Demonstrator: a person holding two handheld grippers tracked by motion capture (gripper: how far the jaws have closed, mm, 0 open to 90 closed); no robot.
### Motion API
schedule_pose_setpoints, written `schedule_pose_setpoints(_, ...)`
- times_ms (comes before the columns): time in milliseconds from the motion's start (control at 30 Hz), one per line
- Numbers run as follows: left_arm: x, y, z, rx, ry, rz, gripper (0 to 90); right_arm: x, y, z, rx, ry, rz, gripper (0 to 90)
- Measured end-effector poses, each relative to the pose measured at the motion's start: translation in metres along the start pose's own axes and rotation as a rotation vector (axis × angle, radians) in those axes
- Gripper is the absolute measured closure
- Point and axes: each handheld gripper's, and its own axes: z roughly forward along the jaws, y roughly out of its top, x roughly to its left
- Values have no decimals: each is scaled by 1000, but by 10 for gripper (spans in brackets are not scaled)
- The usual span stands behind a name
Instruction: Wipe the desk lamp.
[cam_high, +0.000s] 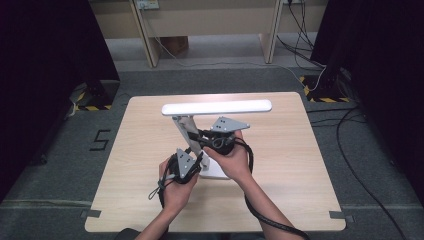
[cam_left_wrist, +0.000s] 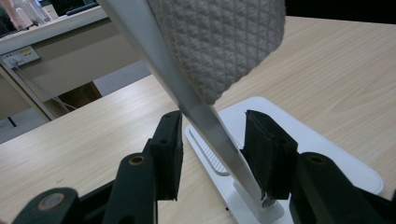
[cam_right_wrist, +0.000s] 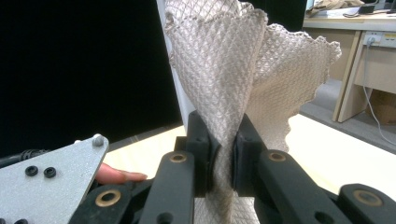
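Cloth (cam_right_wrist: 219, 70): pale woven fabric, quilted diamond texture, matt, frayed wavy edge. Lamp arm (cam_left_wrist: 187, 98): smooth satin metal look. Lamp base (cam_left_wrist: 299, 140): white glossy plastic. Tabletop (cam_left_wrist: 336, 70): light wood-grain laminate, smooth. Right claw (cam_right_wrist: 223, 158): matt black plastic, brass-coloured rivets, grey speckled metal plate.

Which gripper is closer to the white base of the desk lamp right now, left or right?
Left. The left gripper straddles the lamp's arm just above the base; the right gripper pinches a quilted cloth higher up the arm.
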Motion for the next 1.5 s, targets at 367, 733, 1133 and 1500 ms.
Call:
schedule_pose_setpoints(367,2,0,0,2,-3,4,599,0,-7,0,22,5,7,810)
schedule_pose_setpoints(733,2,0,-1,-2,-8,0,600,-2,-10,0,34,10,4,809)
schedule_pose_setpoints(1133,4,-2,-7,0,-47,43,561,-4,-15,0,45,13,5,808)
schedule_pose_setpoints(1500,7,-4,-9,-4,-103,53,504,-9,-24,0,68,13,16,807)
